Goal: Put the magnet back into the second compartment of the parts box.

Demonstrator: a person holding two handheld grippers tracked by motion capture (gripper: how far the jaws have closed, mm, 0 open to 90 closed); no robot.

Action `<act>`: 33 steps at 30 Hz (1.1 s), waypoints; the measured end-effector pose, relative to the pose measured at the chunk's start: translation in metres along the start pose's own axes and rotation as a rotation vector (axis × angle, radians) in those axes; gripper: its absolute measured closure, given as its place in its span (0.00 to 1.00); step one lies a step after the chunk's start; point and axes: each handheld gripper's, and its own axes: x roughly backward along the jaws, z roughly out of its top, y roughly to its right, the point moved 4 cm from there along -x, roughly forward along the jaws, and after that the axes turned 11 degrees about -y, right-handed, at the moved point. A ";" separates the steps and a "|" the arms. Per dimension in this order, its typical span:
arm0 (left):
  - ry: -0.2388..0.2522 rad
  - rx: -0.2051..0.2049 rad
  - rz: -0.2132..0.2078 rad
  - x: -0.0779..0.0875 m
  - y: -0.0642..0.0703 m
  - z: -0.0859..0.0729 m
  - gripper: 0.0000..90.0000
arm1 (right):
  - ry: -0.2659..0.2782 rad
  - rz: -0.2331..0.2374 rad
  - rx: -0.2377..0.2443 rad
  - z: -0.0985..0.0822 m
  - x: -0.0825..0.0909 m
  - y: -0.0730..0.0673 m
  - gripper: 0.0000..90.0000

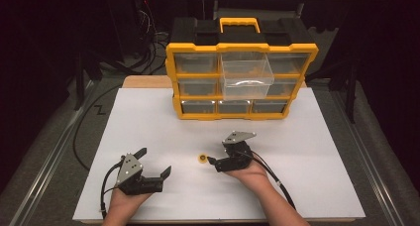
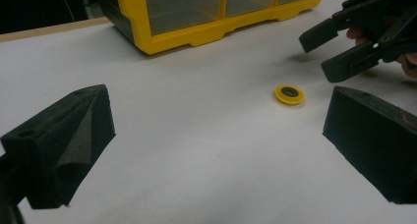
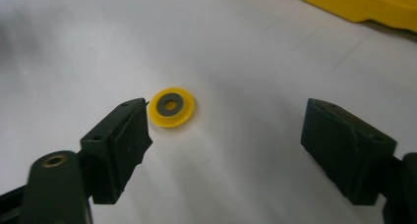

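White board (image 1: 307, 176) covered most of the tabletop, with a strip of pale wood showing at its far left corner. Yellow-and-black, the drawer cabinet (image 1: 241, 67) stood at the far middle of the board, a carrying handle on top and three rows of clear drawers in its front. One clear drawer (image 1: 246, 76) in the middle column was pulled out towards the near side and stood proud of the others.

At the near left, the left gripper (image 1: 155, 161) rested low over the board in the person's left hand (image 1: 124, 198), its jaws spread wide with nothing between them; in the left gripper view the two black pads stood well apart at either edge, bare board between.

To the right of it, the right gripper (image 1: 212, 162) was held in the right hand (image 1: 250, 174), pointing left across the board. In its own view the jaws stood partly spread, gripping nothing, with open board between the pads.

Smallest was the yellow washer (image 1: 202, 158), a flat ring with a dark centre, lying on the board between the two grippers and just left of the right gripper's tips. In the right gripper view the washer (image 3: 171, 106) lay just beyond the left jaw's tip, close beside it, not clamped.
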 end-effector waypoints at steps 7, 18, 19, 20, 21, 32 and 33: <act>0.005 -0.003 -0.002 0.001 -0.001 0.000 0.00 | -0.019 0.039 0.050 0.006 -0.006 -0.015 0.41; 0.007 -0.006 -0.003 0.002 -0.001 0.000 0.00 | -0.062 0.043 0.080 0.013 -0.021 -0.026 0.58; 0.007 -0.005 -0.003 0.002 -0.001 0.000 0.00 | -0.063 0.040 0.081 0.013 -0.022 -0.026 0.59; 0.008 -0.004 -0.003 0.003 0.000 0.000 0.00 | -0.067 0.041 0.081 0.014 -0.023 -0.027 0.59; 0.009 -0.005 -0.003 0.003 0.000 0.000 0.00 | -0.071 0.040 0.088 0.014 -0.024 -0.027 0.60; 0.011 -0.004 -0.005 0.003 -0.001 0.000 0.00 | -0.095 -0.019 0.134 0.014 -0.029 -0.032 0.64; 0.011 -0.004 -0.005 0.003 -0.001 0.000 0.00 | -0.095 -0.019 0.134 0.014 -0.029 -0.032 0.64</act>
